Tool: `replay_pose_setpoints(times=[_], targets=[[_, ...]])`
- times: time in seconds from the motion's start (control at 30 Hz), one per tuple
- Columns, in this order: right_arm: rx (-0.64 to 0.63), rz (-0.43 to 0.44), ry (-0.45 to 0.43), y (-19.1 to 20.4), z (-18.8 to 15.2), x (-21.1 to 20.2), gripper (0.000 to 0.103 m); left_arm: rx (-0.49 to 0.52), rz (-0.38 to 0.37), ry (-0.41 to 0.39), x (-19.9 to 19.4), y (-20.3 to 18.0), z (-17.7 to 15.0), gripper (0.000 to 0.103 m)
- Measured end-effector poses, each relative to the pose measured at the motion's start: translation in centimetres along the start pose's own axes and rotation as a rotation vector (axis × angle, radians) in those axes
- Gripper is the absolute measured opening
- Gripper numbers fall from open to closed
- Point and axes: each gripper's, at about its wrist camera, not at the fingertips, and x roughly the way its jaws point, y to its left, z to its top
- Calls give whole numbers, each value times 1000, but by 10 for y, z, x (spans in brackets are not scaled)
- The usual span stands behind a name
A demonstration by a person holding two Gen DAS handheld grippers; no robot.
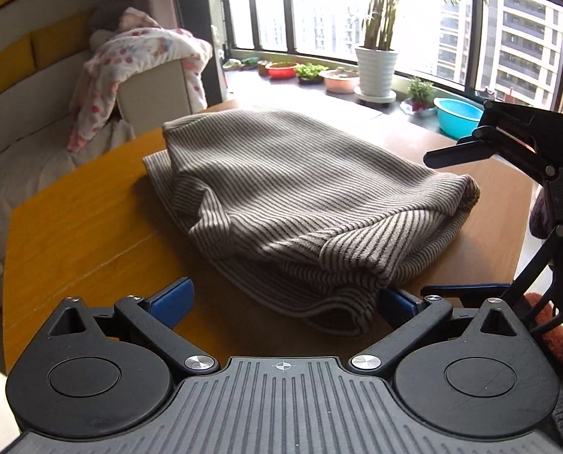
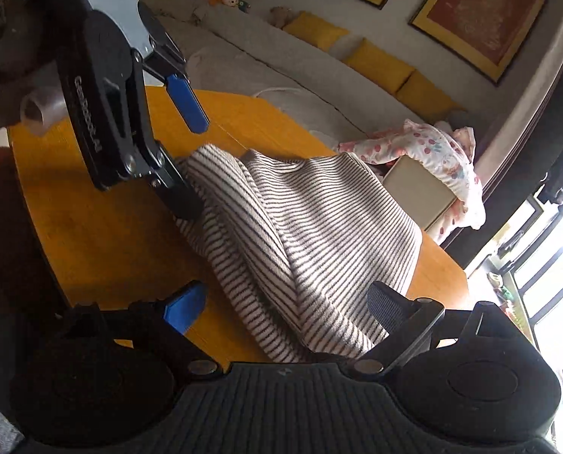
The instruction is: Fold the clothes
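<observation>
A folded striped garment (image 1: 304, 193) was laid on the wooden table (image 1: 81, 234). The left gripper (image 1: 285, 302) was held spread wide at the garment's near edge, and its right finger (image 1: 394, 300) was seen touching the fabric's corner; nothing was clamped. The right gripper (image 2: 285, 302) was likewise held released, with the cloth (image 2: 300, 234) lying between its parted fingers. A spotted blanket (image 1: 137, 56) was draped over a chair behind the table.
</observation>
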Motion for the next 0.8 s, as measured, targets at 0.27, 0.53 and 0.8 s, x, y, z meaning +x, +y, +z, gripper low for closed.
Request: replay_pose_setpoints(times=[0.27, 0.53, 0.8], targets=[[393, 147, 90, -44, 5, 26, 78, 22, -72, 1, -9, -9, -3, 103], [460, 170, 86, -60, 3, 25, 78, 134, -16, 39, 8, -24, -15, 103], [-31, -54, -54, 8, 0, 11, 88, -74, -2, -31, 7, 7, 9, 103]])
